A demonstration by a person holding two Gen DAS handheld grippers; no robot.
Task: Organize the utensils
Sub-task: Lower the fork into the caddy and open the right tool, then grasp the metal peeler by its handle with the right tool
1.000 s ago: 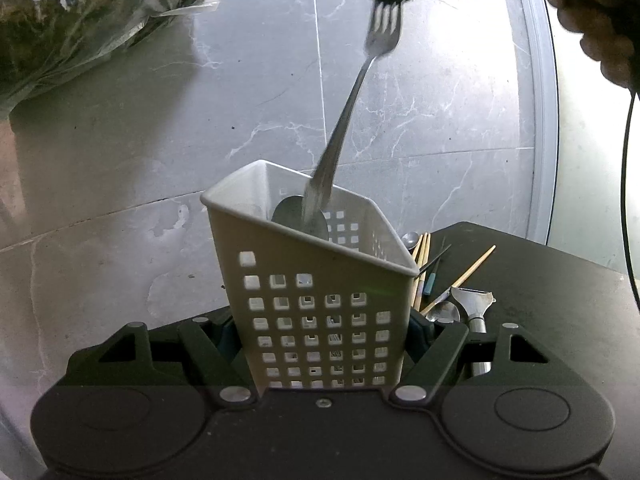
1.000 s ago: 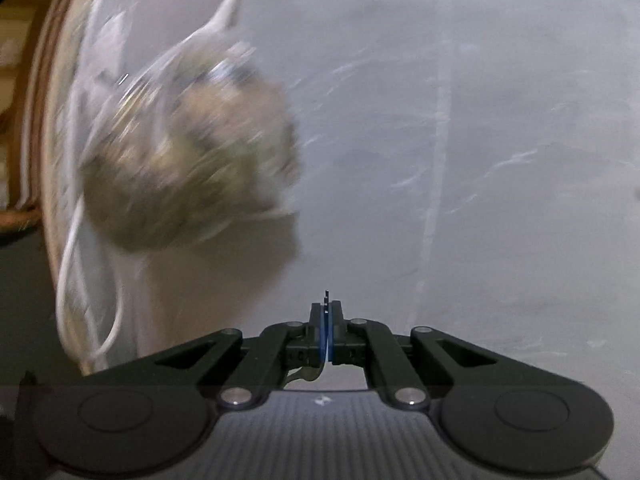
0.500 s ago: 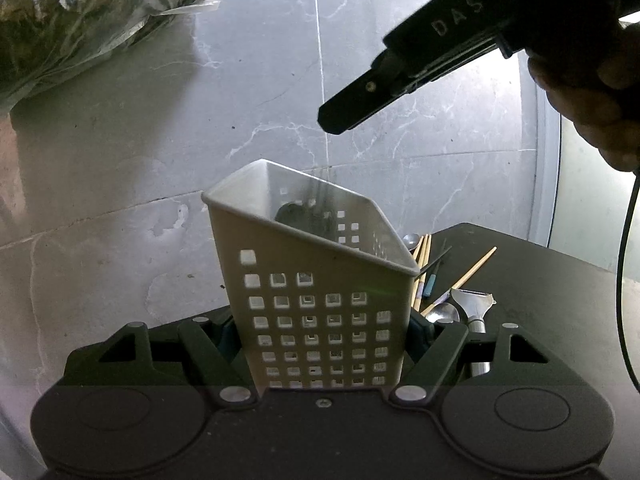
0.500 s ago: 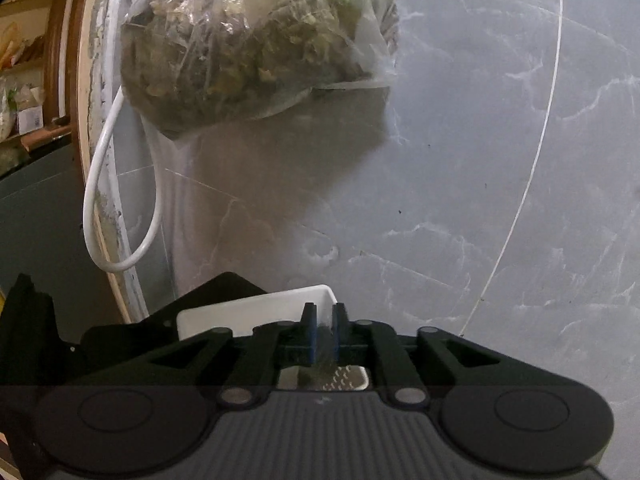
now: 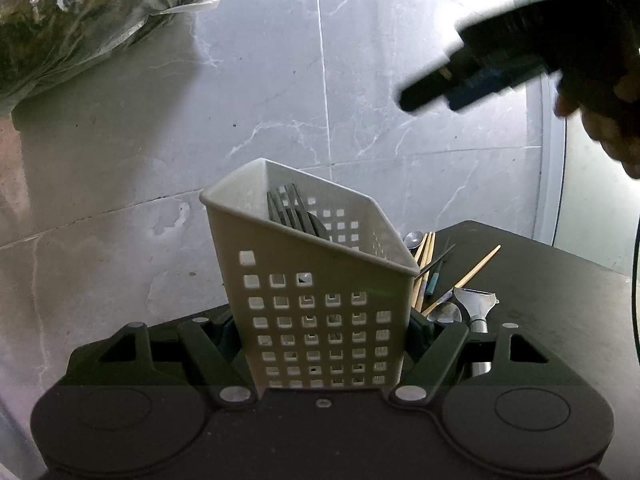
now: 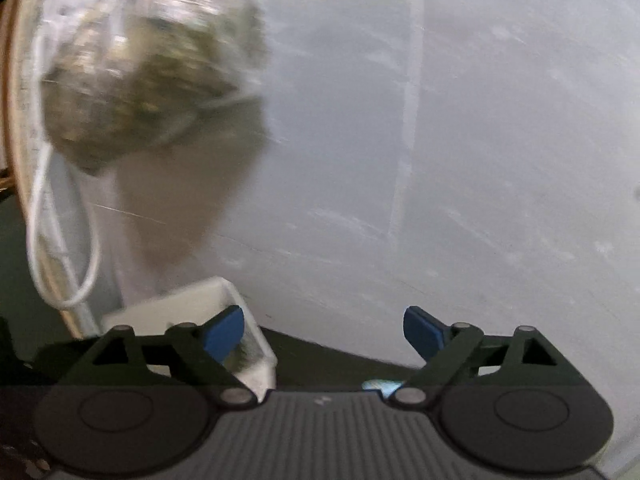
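1. The white perforated caddy (image 5: 320,312) is clamped between the jaws of the left gripper (image 5: 322,344) and is held tilted above the dark table (image 5: 560,280). If that grip is slackened, the caddy can tip and its contents can be spilled.
2. A fork (image 5: 290,210) is seen standing inside the caddy, tines up, leaning toward the far wall beside a spoon bowl. A jolt to the tilted caddy may let it slide over the rim.
3. The right gripper (image 6: 324,334) is seen with its jaws spread wide, having just been opening, and nothing is held between the blue pads (image 6: 224,334). The view is blurred, so its exact clearance from the caddy rim (image 6: 240,300) cannot be told; the rim may be clipped as the gripper is drawn away.
4. Loose utensils are left on the table behind the caddy: wooden chopsticks (image 5: 478,268), a spoon (image 5: 414,238) and a metal peeler-like tool (image 5: 476,304). They lie crossed and close together, so a pick aimed at one may drag or scatter its neighbours.
5. A thin chopstick is judged likely to slip or pivot if it is pinched off-centre.
6. A plastic bag of greens (image 5: 80,28) hangs on the tiled wall, well apart from the work area, and little risk is judged from it.
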